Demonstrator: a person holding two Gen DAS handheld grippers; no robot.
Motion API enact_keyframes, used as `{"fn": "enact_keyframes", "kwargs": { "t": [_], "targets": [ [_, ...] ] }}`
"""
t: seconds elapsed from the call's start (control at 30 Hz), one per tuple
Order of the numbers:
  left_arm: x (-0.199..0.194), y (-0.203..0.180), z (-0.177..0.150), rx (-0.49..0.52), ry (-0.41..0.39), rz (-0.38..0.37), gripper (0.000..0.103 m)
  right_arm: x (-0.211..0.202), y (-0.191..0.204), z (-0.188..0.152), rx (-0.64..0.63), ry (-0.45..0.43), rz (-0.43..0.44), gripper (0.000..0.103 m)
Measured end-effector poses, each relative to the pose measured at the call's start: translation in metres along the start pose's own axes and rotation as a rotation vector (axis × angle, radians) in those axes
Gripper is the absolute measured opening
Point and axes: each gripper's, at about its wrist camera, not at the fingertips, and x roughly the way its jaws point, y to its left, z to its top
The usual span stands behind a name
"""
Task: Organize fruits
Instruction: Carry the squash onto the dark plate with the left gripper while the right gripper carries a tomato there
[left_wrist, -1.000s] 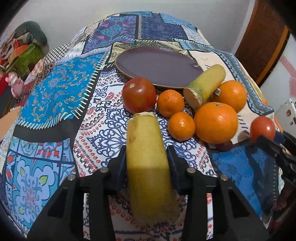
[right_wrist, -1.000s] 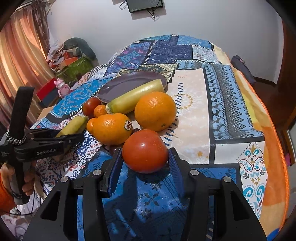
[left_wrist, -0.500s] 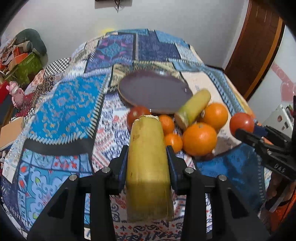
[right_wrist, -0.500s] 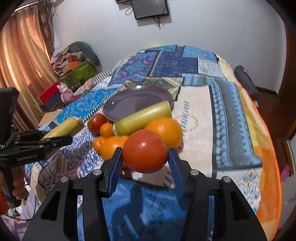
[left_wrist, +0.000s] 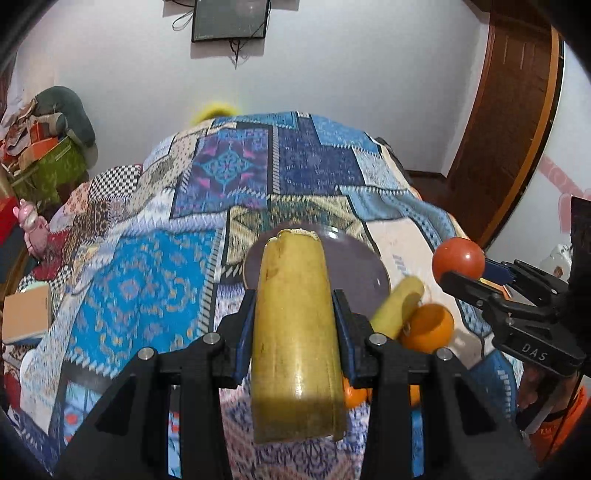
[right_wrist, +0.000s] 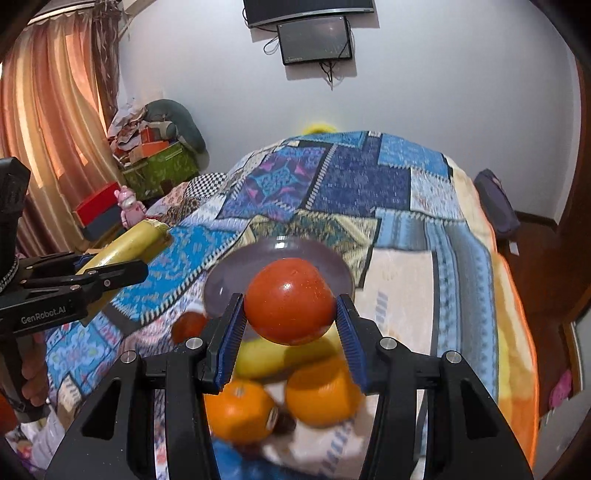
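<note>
Banana piece (left_wrist: 295, 332) clamped between left fingers (left_wrist: 246, 332); tomato (right_wrist: 290, 301) between right fingers (right_wrist: 231, 332).

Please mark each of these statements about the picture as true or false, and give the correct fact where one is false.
1. The left hand-held gripper holds a yellow banana piece. True.
2. The right hand-held gripper is empty. False: it grips a red tomato.
3. The purple plate carries two oranges. False: no oranges lie on it.
4. A second banana piece lies on the patterned blanket beside an orange. True.
</note>
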Motion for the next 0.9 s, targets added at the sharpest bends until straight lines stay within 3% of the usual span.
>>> {"fn": "enact_keyframes", "kwargs": {
  "t": [0.33, 0.67, 0.9],
  "targets": [
    [0.046, 0.014, 0.038, -0.020, 0.002, -0.004, 0.039, 0.044, -0.009, 0.032, -0.038, 0.021, -0.011, 0.046],
    [0.106, 0.022, 0.057, -0.016, 0.053, 0.007, 0.039, 0.100, -0.019, 0.039, -0.076, 0.138, 0.011, 0.046],
    [0.147, 0.023, 0.057, -0.013, 0.130, -0.008, 0.039, 0.128, -0.025, 0.048, -0.096, 0.229, 0.061, 0.046]
  ]
}}
